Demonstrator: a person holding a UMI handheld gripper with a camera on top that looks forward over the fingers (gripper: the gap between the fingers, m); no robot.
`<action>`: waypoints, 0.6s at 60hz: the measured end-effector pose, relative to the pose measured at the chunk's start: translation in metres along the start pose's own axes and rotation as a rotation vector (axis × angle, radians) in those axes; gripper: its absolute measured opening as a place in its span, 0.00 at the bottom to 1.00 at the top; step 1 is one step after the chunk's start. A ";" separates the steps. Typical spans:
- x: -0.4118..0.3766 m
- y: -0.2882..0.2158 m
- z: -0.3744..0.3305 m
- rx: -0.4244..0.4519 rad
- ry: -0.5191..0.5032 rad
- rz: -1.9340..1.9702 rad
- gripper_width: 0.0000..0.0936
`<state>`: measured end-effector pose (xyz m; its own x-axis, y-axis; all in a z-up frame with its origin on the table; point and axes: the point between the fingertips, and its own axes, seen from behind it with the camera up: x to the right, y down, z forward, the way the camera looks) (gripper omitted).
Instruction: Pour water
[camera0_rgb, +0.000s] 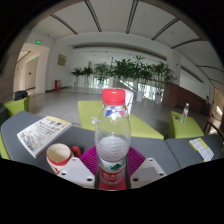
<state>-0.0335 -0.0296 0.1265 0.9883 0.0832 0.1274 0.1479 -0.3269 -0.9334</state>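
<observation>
Gripping the water bottle (113, 140) low on its label, the gripper (111, 176) has both pink pads (92, 160) pressed to its sides, and the red cap (114, 97) is on. The bottle stands upright between the fingers above the grey counter (30, 122). A paper cup (58, 158) sits just left; the cap likely must come off before tilting slowly over it.
</observation>
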 end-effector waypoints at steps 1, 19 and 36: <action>0.003 0.005 0.002 -0.005 0.002 0.003 0.36; 0.005 0.045 0.020 -0.009 0.007 0.054 0.41; 0.014 0.052 -0.014 -0.116 0.061 0.059 0.91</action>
<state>-0.0110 -0.0588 0.0845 0.9952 0.0045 0.0974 0.0896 -0.4369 -0.8951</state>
